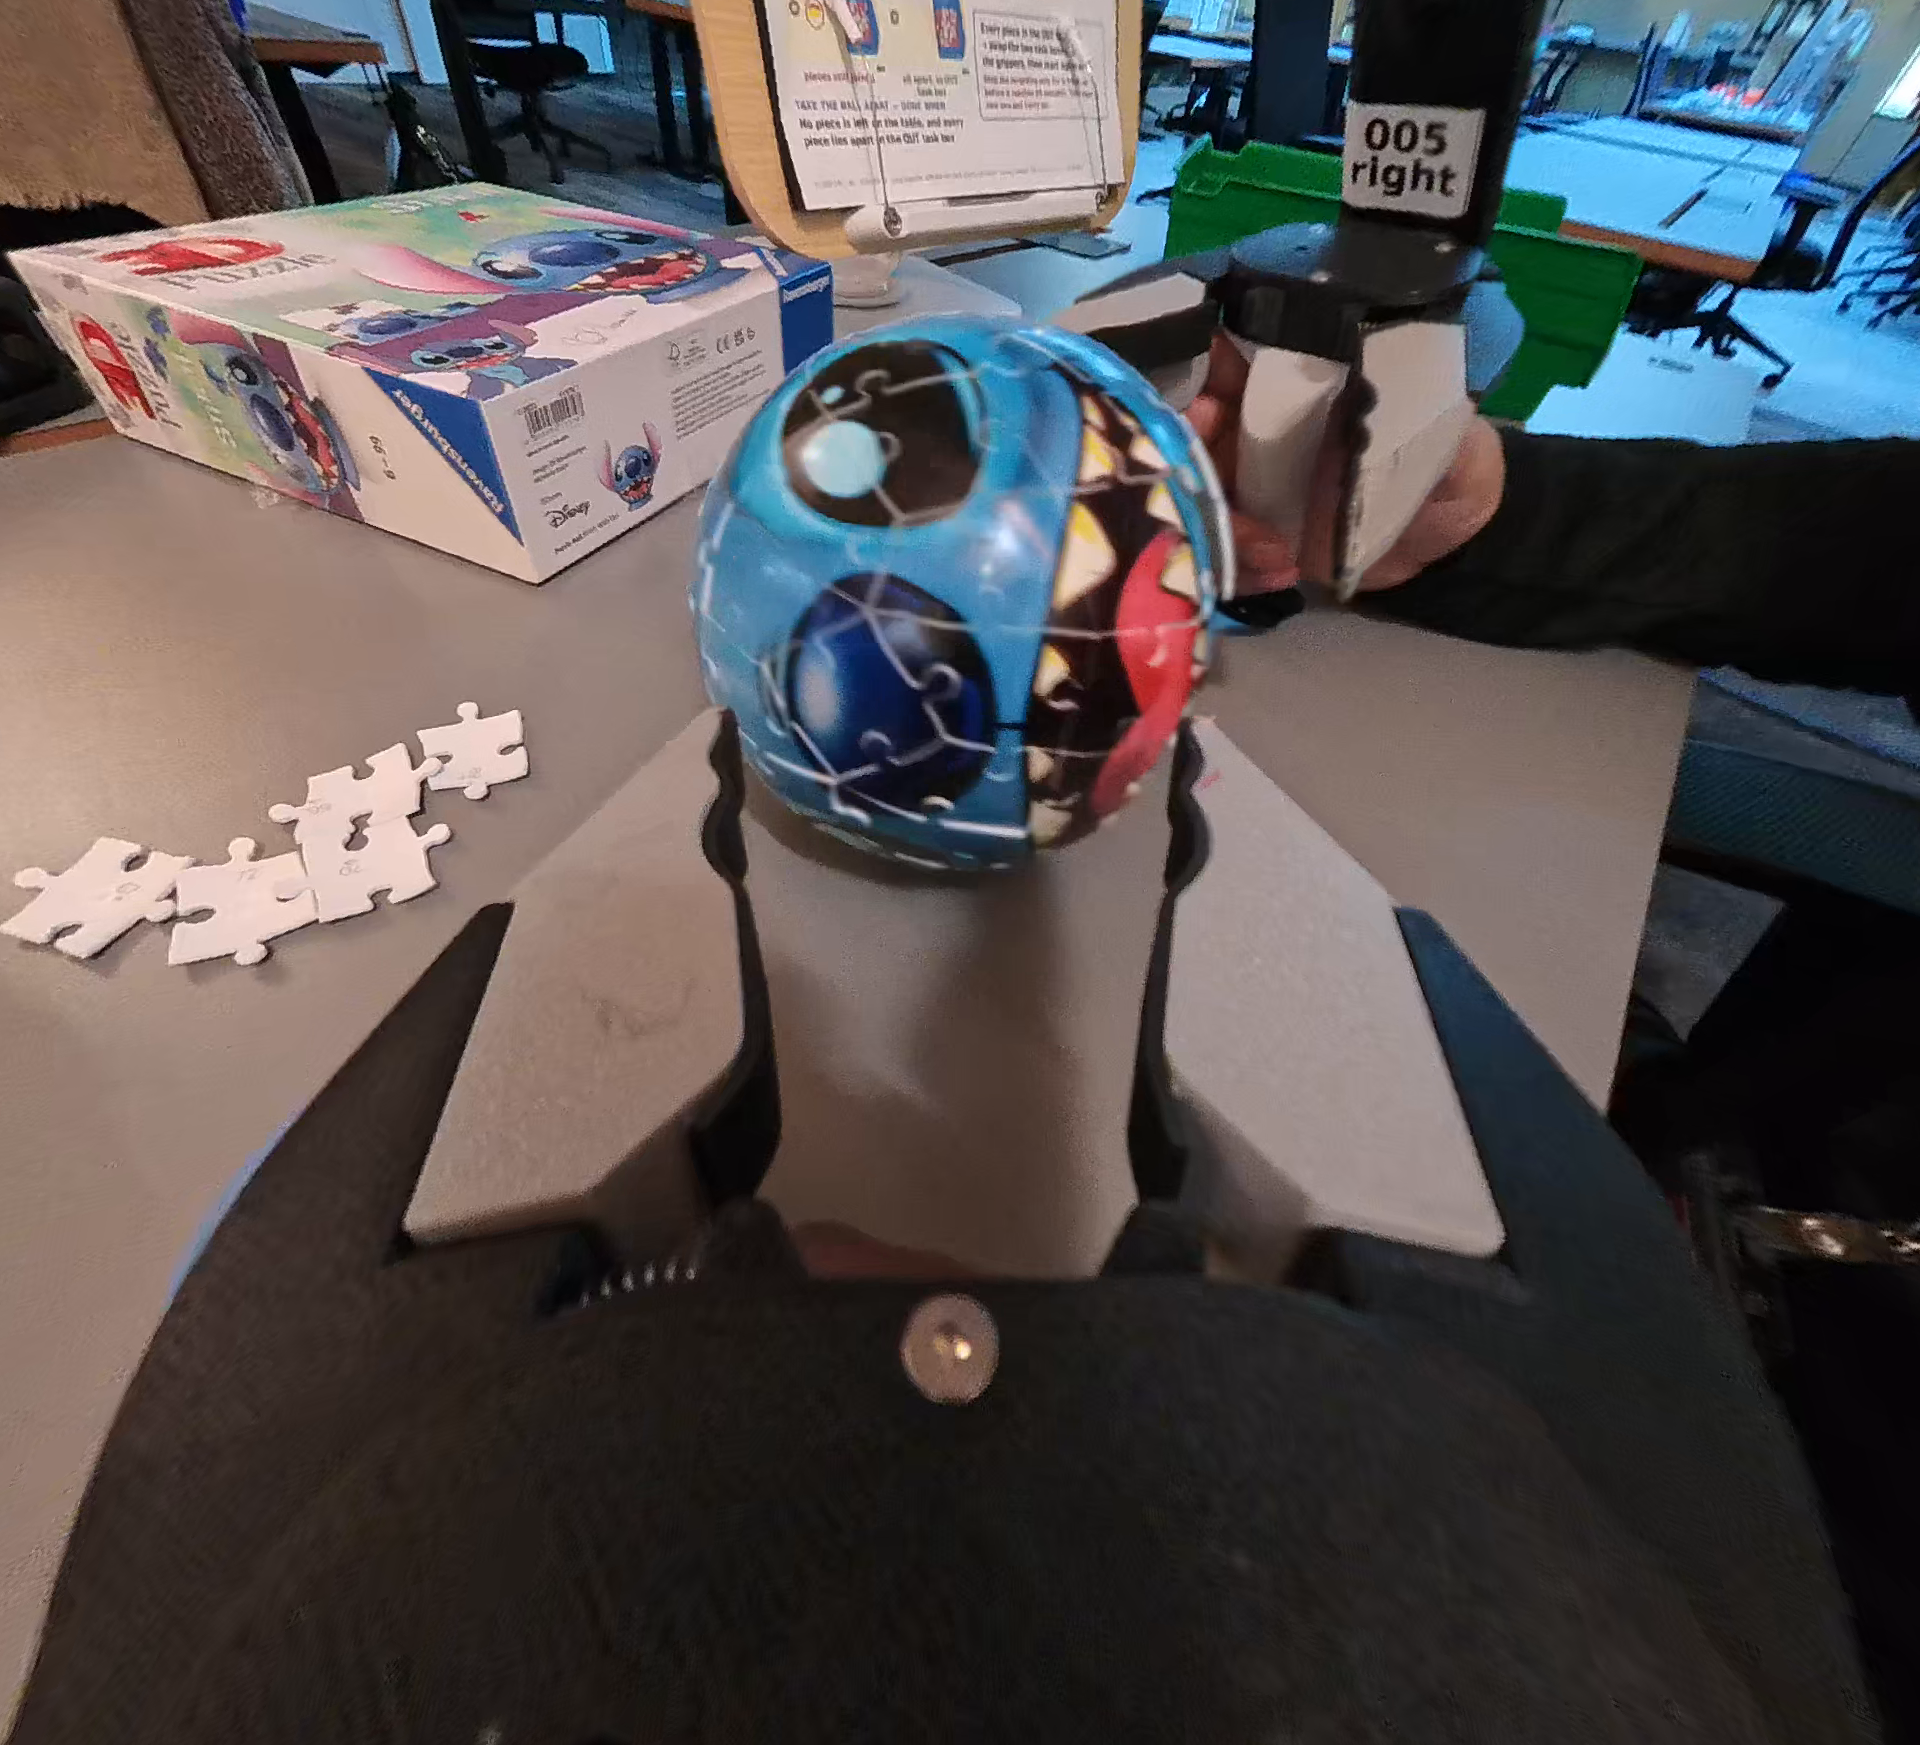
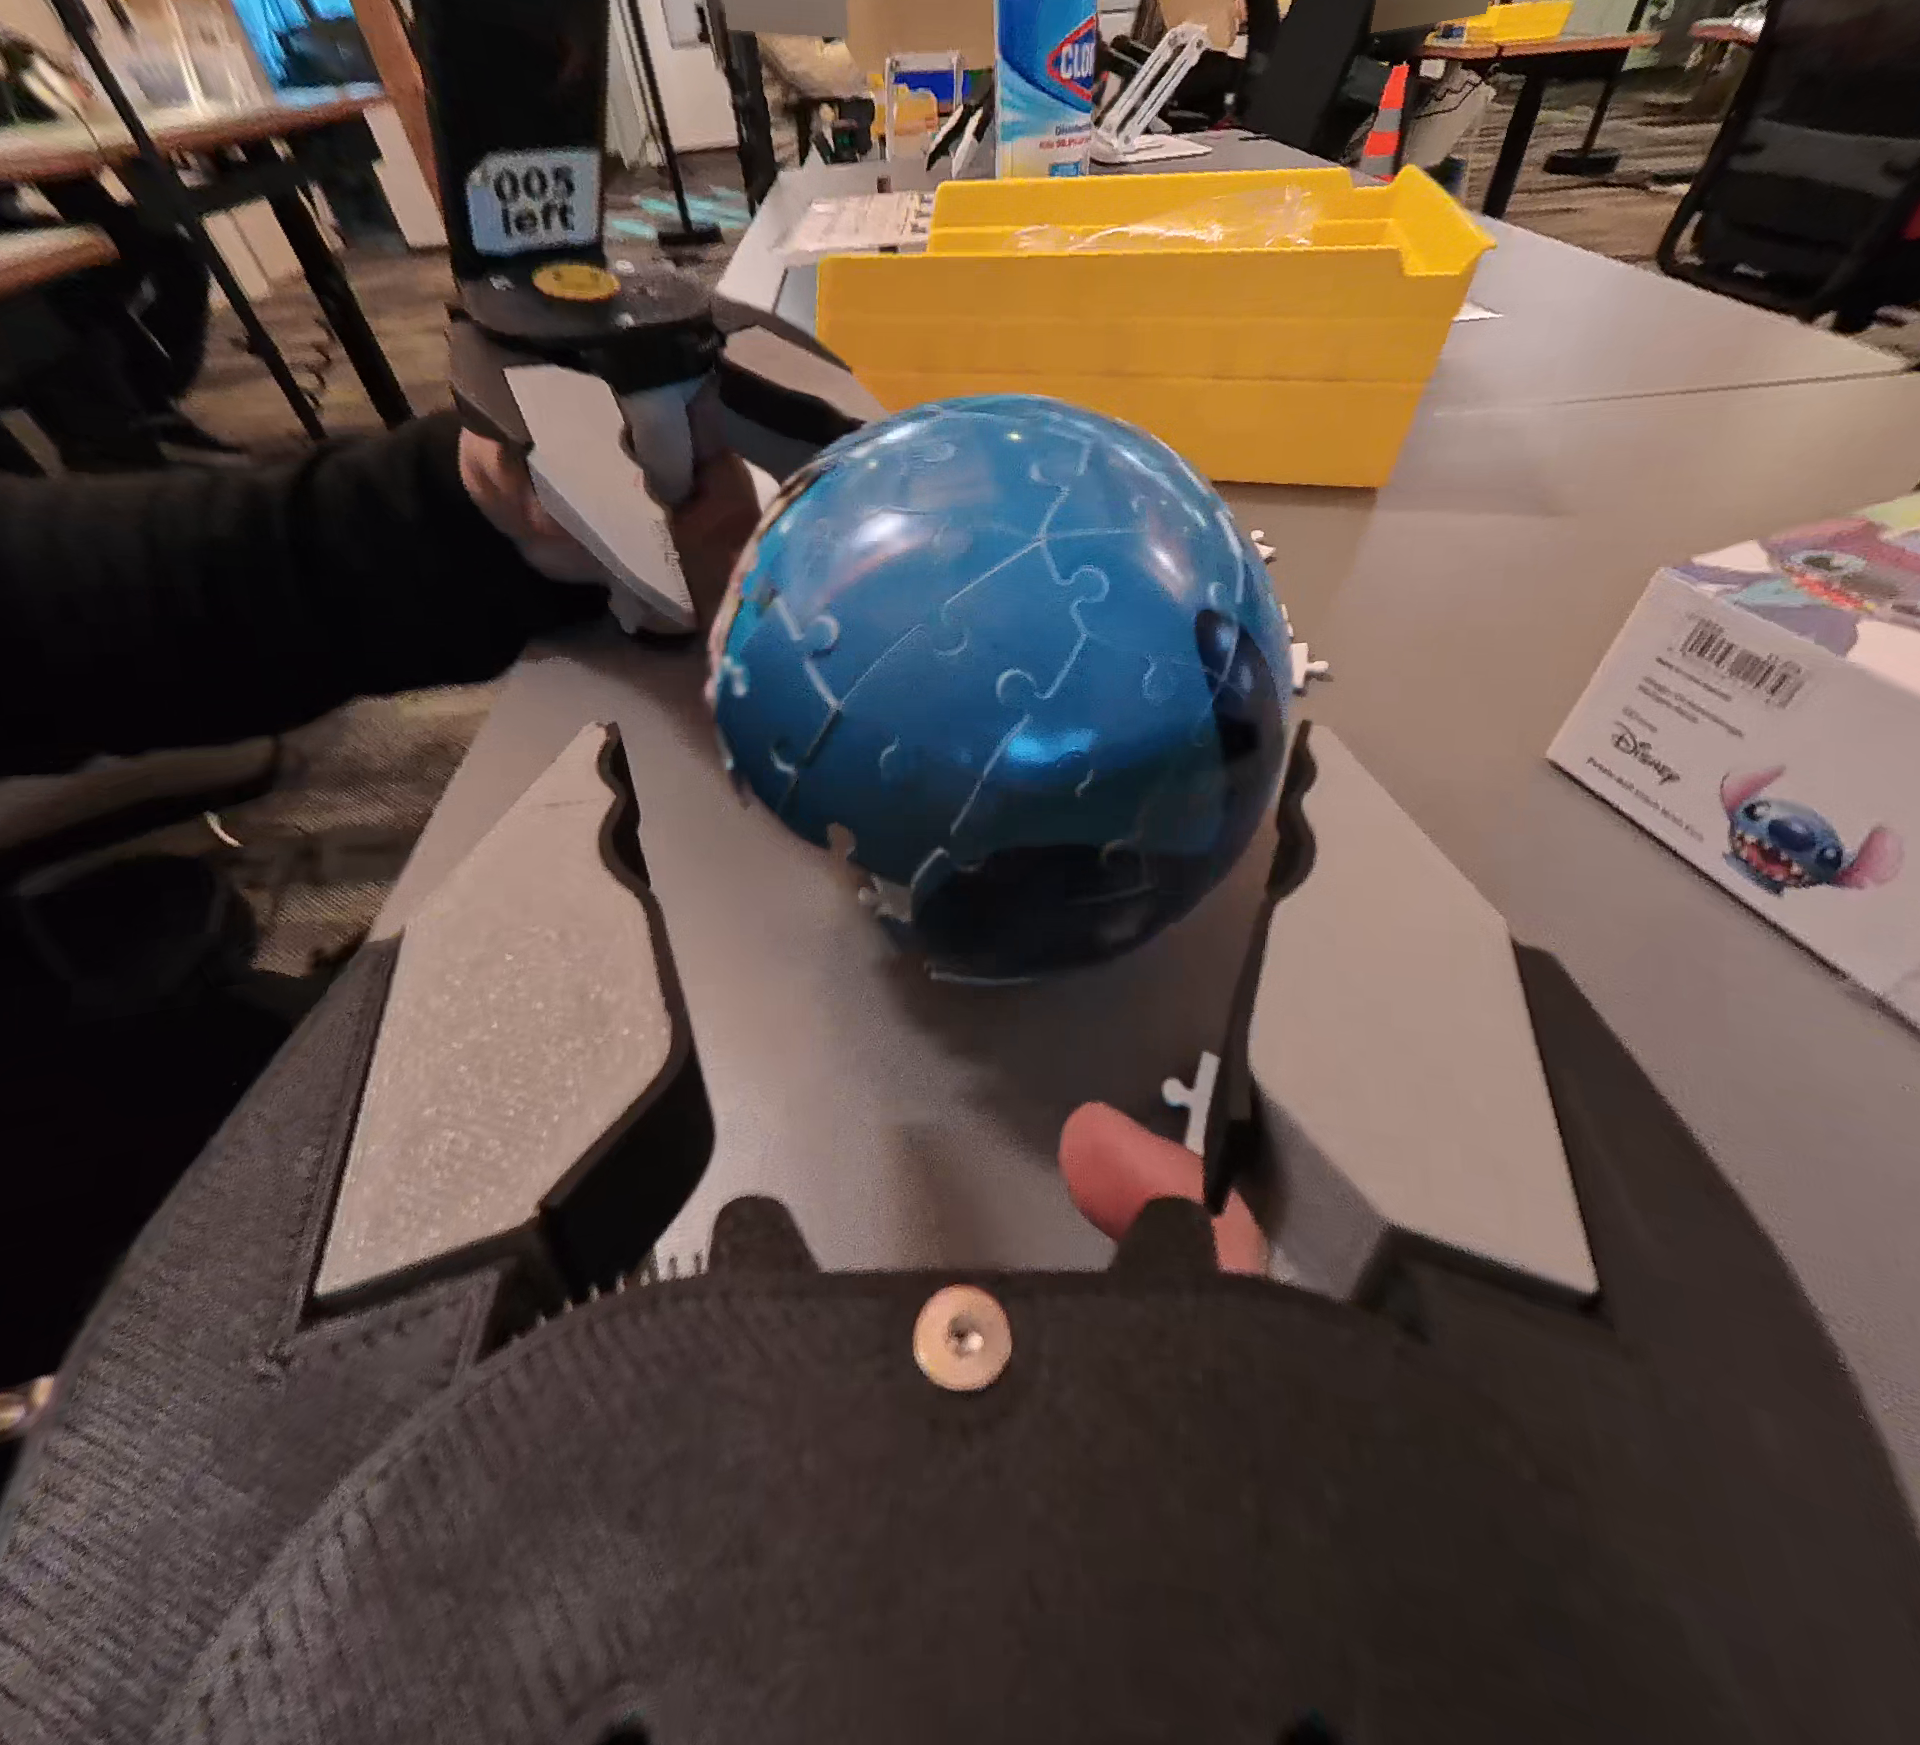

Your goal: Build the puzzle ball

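The blue puzzle ball with a cartoon face stands between my left gripper's fingertips, which press its lower sides; the jaws are partly closed on it. Its underside is cut off flat. In the right wrist view the ball shows plain blue with a dark jagged gap low down. My right gripper is wide open around it, its left finger clear of the ball. The right gripper also shows in the left wrist view, behind the ball. A white piece edge shows beside its right finger, by a thumb.
Several loose white puzzle pieces lie face down on the grey table. The puzzle box lies behind them. An instruction sheet on a stand and a green bin stand farther back. A yellow bin sits beyond the ball.
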A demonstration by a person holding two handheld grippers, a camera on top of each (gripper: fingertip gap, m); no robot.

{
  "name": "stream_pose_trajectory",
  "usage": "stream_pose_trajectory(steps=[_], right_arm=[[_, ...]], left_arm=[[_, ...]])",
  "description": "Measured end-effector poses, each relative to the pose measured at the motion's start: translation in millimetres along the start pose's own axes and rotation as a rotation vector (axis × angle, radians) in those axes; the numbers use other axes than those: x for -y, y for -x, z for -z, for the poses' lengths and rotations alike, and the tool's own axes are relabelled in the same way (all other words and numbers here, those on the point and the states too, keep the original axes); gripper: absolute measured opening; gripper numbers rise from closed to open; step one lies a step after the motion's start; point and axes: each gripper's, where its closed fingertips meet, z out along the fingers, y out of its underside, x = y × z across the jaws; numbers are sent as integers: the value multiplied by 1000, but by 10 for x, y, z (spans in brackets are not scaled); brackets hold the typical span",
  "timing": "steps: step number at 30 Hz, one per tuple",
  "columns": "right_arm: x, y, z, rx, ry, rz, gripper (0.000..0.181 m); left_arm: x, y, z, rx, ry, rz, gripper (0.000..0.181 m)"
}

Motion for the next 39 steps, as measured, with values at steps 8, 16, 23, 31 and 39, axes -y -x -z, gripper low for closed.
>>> stream_pose_trajectory(steps=[8,16,23,31,39], right_arm=[[-76,-93,139,-42,-7,-105,119],[-67,-247,230,-95,-32,-152,117],[-56,-320,285,-96,-58,-208,116],[-175,-472,362,-150,25,-198,119],[-693,-1005,770,-415,364,-39,122]], left_arm=[[11,16,-29,-50,-1,47,71],[90,79,16,-47,-67,98,74],[173,145,113,-54,-145,157,78],[163,332,249,-26,-179,282,85],[221,147,212,19,-193,21,88]])
